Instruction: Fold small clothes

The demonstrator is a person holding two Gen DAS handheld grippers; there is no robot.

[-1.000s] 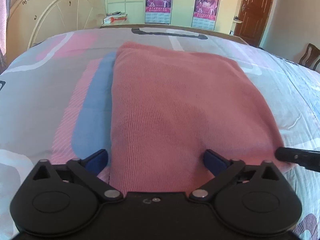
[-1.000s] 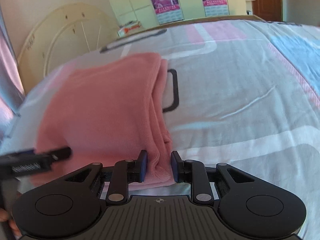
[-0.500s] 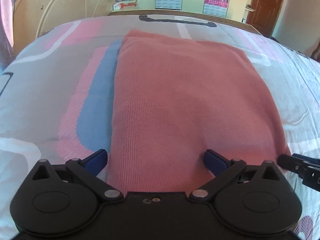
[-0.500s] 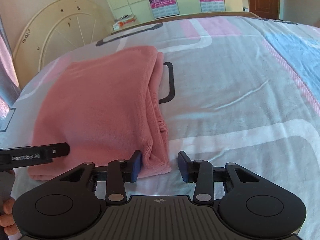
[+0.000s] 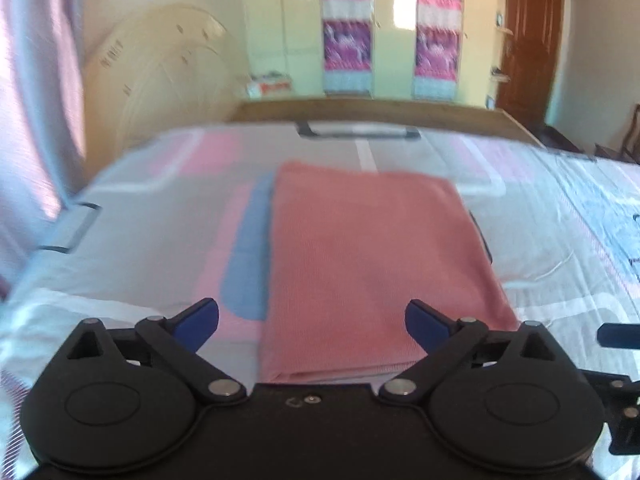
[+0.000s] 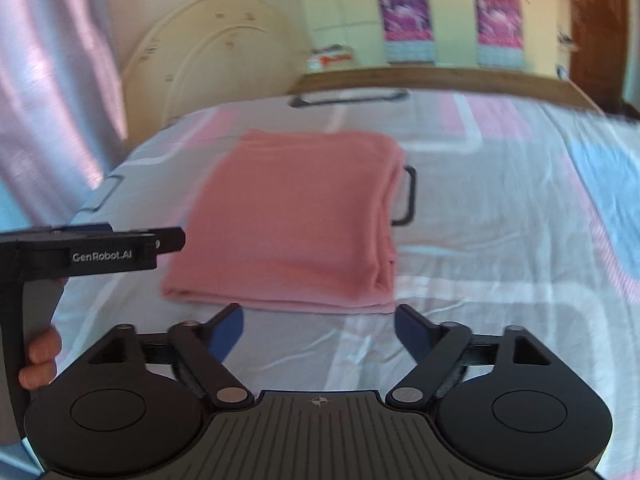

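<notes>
A pink knitted garment (image 5: 372, 256) lies folded into a flat rectangle on the patterned bedsheet (image 5: 152, 216). It also shows in the right wrist view (image 6: 296, 220), with its layered folded edge toward the right. My left gripper (image 5: 312, 320) is open and empty, raised above the garment's near edge. My right gripper (image 6: 318, 330) is open and empty, held back from the near edge, not touching it. The left gripper's body (image 6: 92, 252) shows at the left of the right wrist view, held by a hand.
The bed's wooden footboard (image 5: 360, 114) runs along the far edge. A round cream tabletop (image 6: 216, 52) leans against the wall at the back left. A curtain (image 5: 36, 80) hangs at the left. A brown door (image 5: 528, 36) stands at the back right.
My right gripper opened and let go of the garment's folded edge. Both grippers lifted and drew back from the garment, which stays flat on the bed.
</notes>
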